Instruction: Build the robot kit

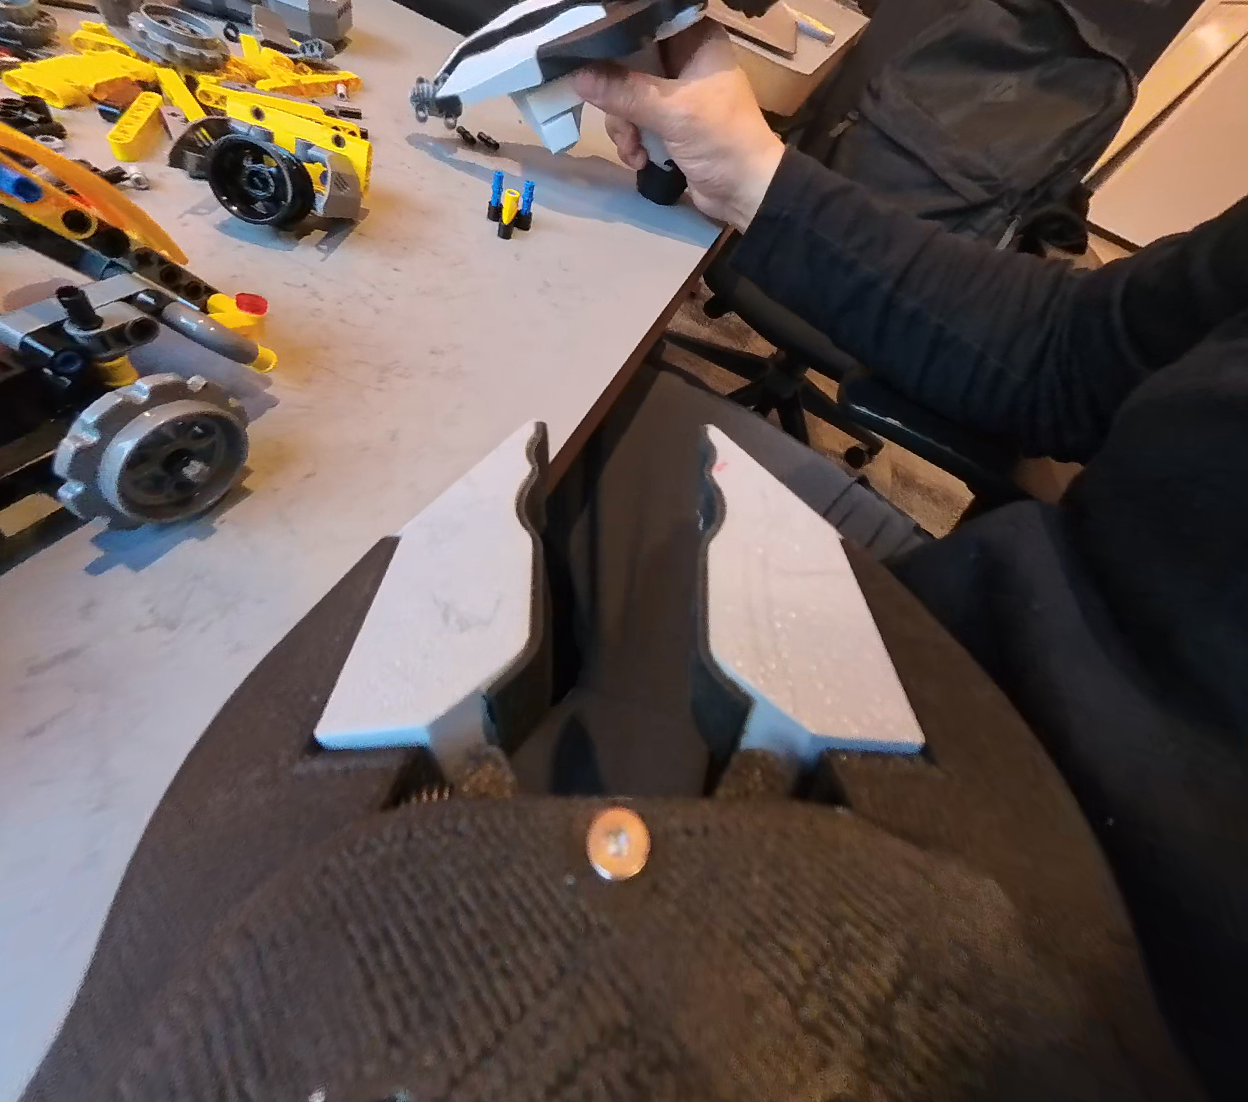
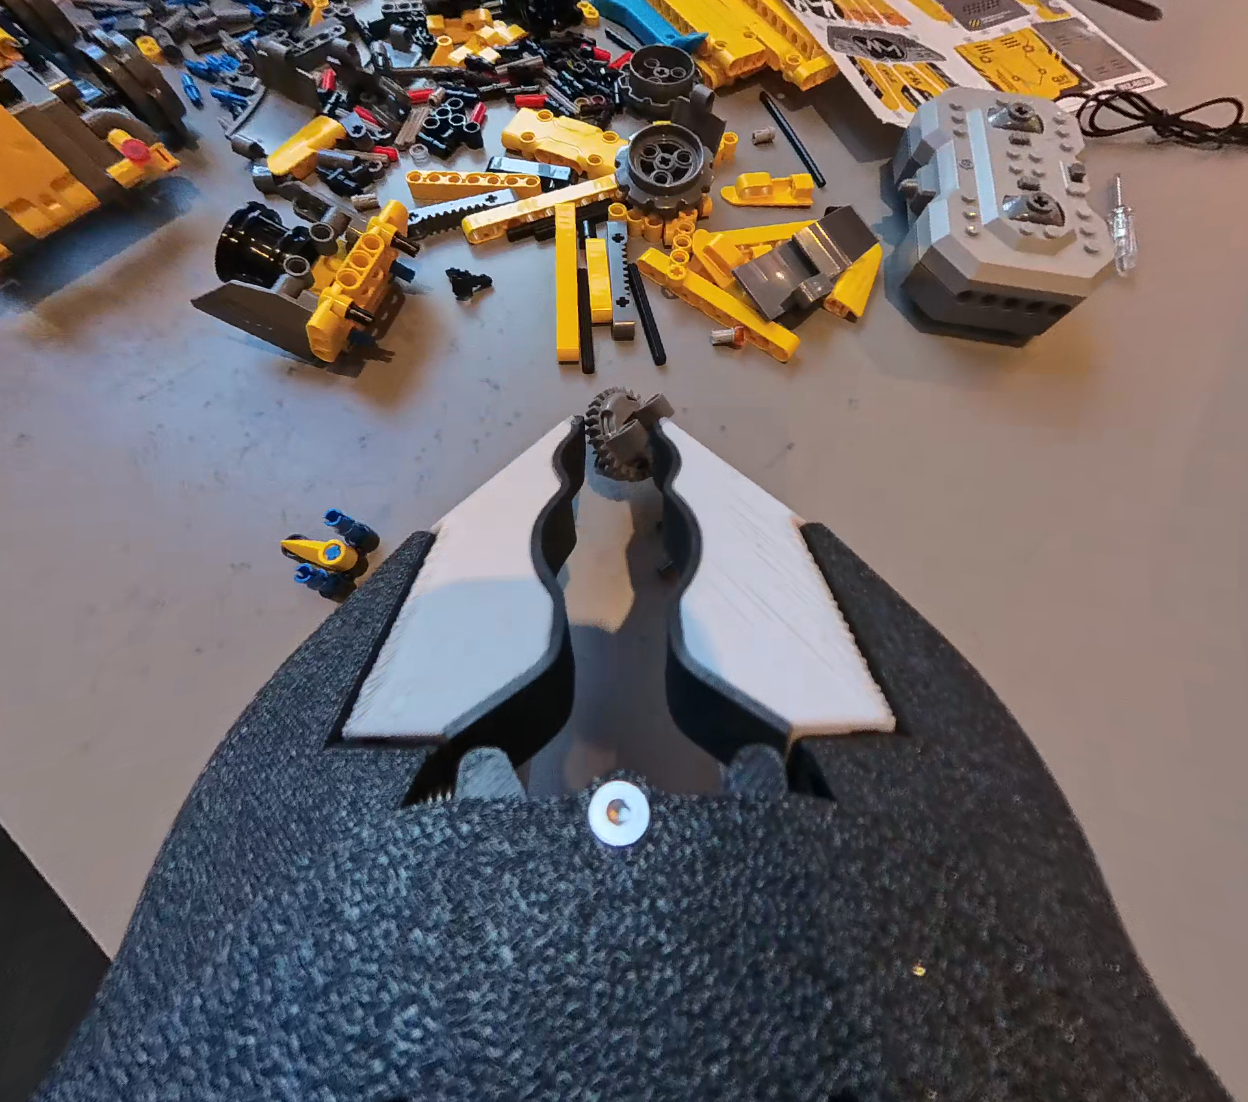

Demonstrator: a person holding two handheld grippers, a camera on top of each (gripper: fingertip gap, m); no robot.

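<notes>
My right gripper (image 2: 620,431) is shut on a small dark grey gear piece (image 2: 611,411) and holds it just above the grey table (image 2: 202,428). In the left wrist view the right gripper (image 1: 442,90) shows farther off, held by a hand (image 1: 689,124), with the gear piece (image 1: 425,102) at its tips. A small yellow, blue and black pin cluster (image 2: 327,556) stands on the table left of the right gripper; it also shows in the left wrist view (image 1: 510,201). My left gripper (image 1: 625,448) is open and empty, over the table's near edge (image 1: 641,340).
A pile of yellow, black and grey building parts (image 2: 540,158) covers the far table. A grey battery box (image 2: 999,218) and a sticker sheet (image 2: 945,29) lie at the right. A part-built vehicle (image 1: 101,360) and a wheel assembly (image 1: 283,171) stand at the left. A black backpack (image 1: 979,103) rests on a chair. The left gripper's tips are roughly 25 centimeters from the right gripper's.
</notes>
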